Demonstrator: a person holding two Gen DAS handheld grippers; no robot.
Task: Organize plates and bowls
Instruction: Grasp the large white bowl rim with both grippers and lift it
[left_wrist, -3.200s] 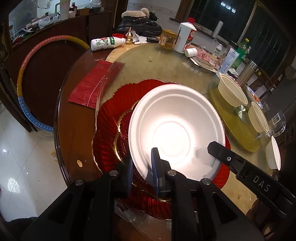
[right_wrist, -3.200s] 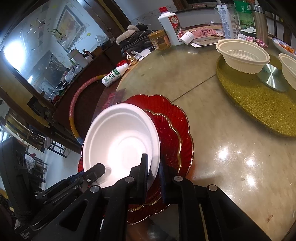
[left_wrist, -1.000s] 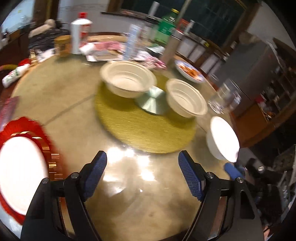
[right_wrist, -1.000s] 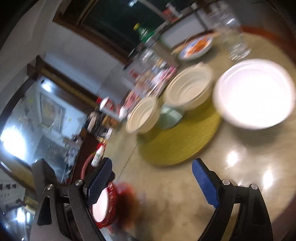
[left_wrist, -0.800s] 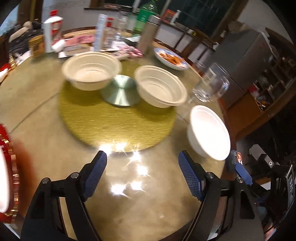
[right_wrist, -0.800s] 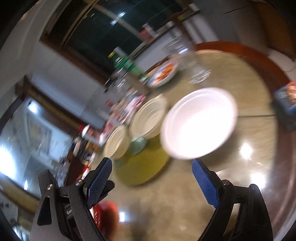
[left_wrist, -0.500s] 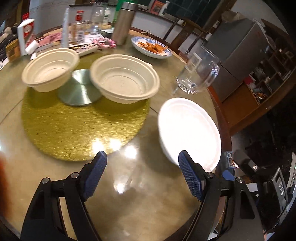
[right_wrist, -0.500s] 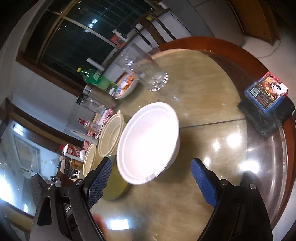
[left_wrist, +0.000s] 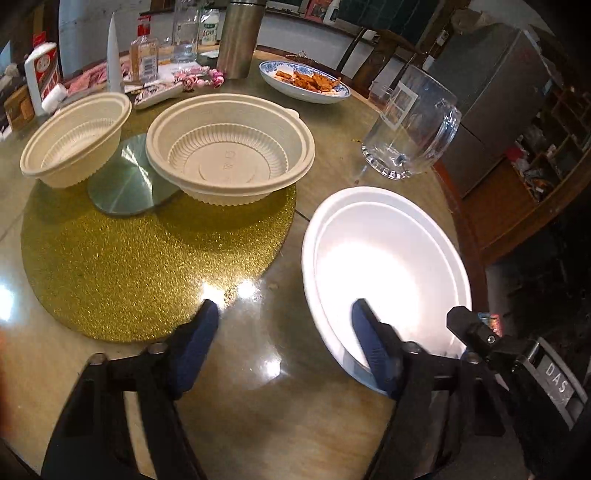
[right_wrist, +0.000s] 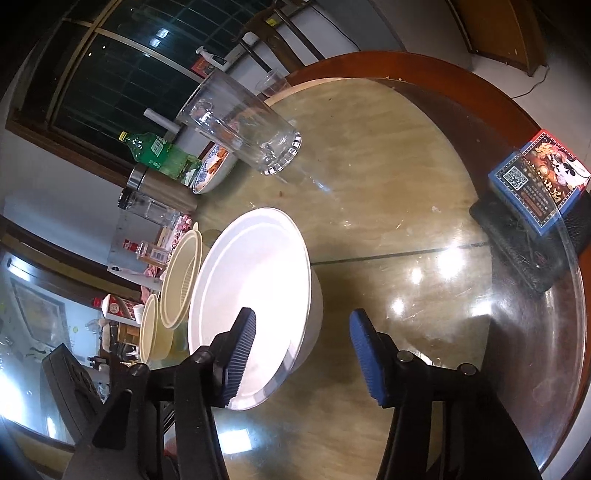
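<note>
White bowl (left_wrist: 388, 266) low right in left wrist view, on the bench (left_wrist: 280, 398) beside gold mat (left_wrist: 147, 258). Left claw (left_wrist: 284, 332) spread wide, empty, right pad over bowl's near rim. Two beige bowls (left_wrist: 229, 147) on the mat, upper left; glass mug (left_wrist: 410, 125) upper right.

White bowl (right_wrist: 255, 295) centre in right wrist view. Right claw (right_wrist: 303, 354) wide open, holding nothing, left pad over the bowl's inside, right pad outside. Card box (right_wrist: 539, 181) at right edge.

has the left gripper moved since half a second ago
Yes. The left gripper has closed in on the white bowl, its right finger now over the rim; the gold mat looms larger.
</note>
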